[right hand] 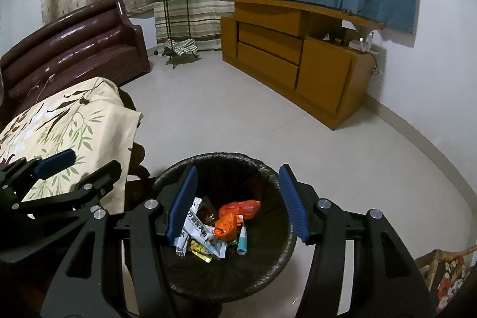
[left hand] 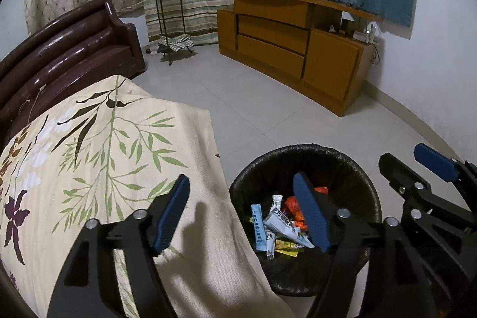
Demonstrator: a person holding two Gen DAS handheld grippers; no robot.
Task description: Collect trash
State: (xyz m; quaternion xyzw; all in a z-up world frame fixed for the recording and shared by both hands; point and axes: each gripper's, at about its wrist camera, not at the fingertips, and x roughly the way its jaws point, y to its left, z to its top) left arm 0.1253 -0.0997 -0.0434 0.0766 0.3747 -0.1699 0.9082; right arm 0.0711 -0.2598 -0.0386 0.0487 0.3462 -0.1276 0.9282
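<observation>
The right gripper (right hand: 238,204) hangs directly over the mouth of the black-lined trash bin (right hand: 268,264), its blue pads spread fairly wide with nothing between them; the wrappers and the orange bag (right hand: 235,216) show through the gap, lying loose at the bottom of the bin and not touched by either pad. The left gripper (left hand: 243,213) stands just to its left, spread wider still and also empty: its right pad reaches over the bin's near-left rim while its left pad hangs over the floral cloth (left hand: 104,145) that drapes the table or seat beside the bin. So the collected trash lies straight below and slightly ahead of both claws, and the right hand is the one centred on it. No further litter shows on the cloth or on the pale tiled floor (right hand: 238,115) beyond, so the drop appears done, and any next piece must lie outside these views.
</observation>
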